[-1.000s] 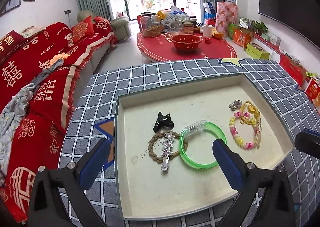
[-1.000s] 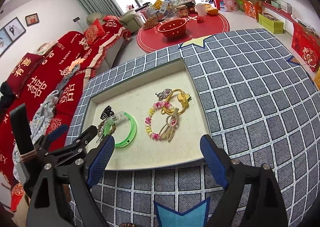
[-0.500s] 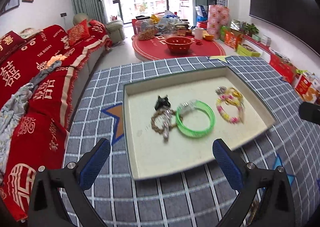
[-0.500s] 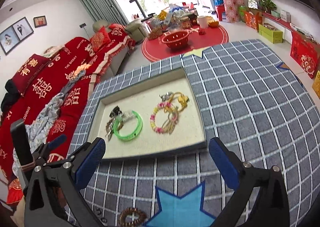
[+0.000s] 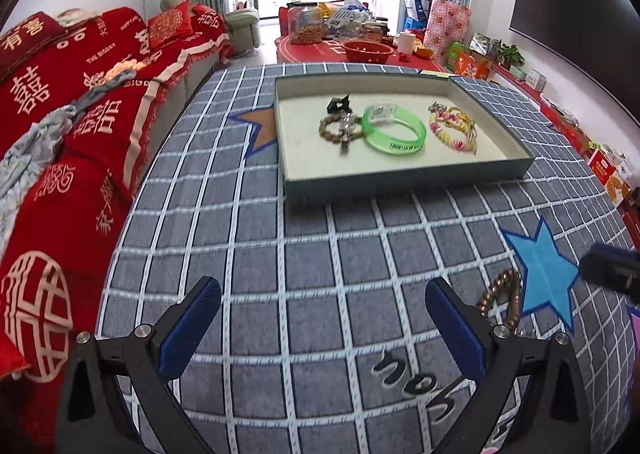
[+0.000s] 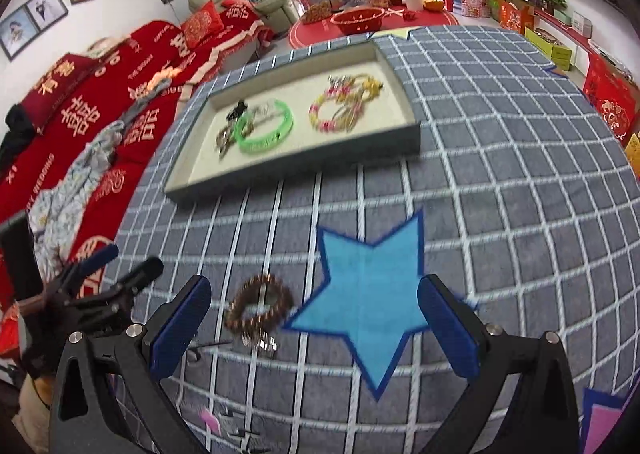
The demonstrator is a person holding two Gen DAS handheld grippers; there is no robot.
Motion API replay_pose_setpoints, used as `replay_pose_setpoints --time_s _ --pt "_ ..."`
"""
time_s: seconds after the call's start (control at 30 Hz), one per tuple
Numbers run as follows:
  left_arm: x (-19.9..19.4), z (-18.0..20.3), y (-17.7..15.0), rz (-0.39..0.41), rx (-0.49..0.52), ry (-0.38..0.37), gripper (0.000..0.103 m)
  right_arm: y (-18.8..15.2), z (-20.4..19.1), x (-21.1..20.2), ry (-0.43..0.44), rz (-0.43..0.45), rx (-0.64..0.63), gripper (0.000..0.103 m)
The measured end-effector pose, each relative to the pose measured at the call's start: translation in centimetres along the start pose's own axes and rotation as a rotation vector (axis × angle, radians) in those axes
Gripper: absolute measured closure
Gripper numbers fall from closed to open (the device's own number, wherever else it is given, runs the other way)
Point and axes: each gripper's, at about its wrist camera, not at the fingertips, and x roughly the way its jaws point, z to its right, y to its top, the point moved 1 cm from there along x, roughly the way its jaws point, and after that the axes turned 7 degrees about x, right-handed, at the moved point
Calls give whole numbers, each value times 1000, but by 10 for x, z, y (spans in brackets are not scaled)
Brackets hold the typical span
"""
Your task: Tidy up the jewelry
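A shallow grey tray (image 5: 400, 168) (image 6: 304, 164) lies on the checked tablecloth. It holds a green bangle (image 5: 394, 132) (image 6: 264, 130), a brown braided bracelet (image 5: 332, 126), a black claw clip (image 5: 338, 104) and a pink-and-yellow beaded bracelet (image 5: 448, 130) (image 6: 334, 112). A brown bead bracelet (image 6: 258, 306) (image 5: 500, 298) lies loose on the cloth, nearer than the tray. My right gripper (image 6: 314, 290) hovers open over it, the bracelet near its left finger. My left gripper (image 5: 320, 294) (image 6: 128, 260) is open over bare cloth, left of the bracelet.
A blue star patch (image 6: 372, 294) lies beside the loose bracelet, with small silver pieces (image 6: 266, 344) just below it. A red-covered sofa (image 5: 60, 114) runs along the table's left edge. Farther back stands a round red table (image 5: 360, 50) with a bowl and clutter.
Both grippers have drawn back from over the tray to the near part of the cloth. The right jaws widened. The brown bead bracelet has come into view.
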Motion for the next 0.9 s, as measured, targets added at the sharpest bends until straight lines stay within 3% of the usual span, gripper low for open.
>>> replay_pose_setpoints --time_s 0.3,0.47,0.53,0.77,0.9 --pt "-2 -12 -18 -10 -44 2 0 -48 -23 12 -43 -38 -130 1" --pt "-3 -16 -21 -10 -48 6 0 -61 -35 22 -61 -52 -198 16" --pt "-3 -17 -22 -10 -49 8 0 -62 -37 25 -66 -54 -210 27" --pt "-2 -18 -19 -20 -44 3 0 -63 -51 31 -92 -34 -285 41" --pt "1 -11 -13 -24 -24 -25 0 -64 -56 31 -102 -23 -305 56"
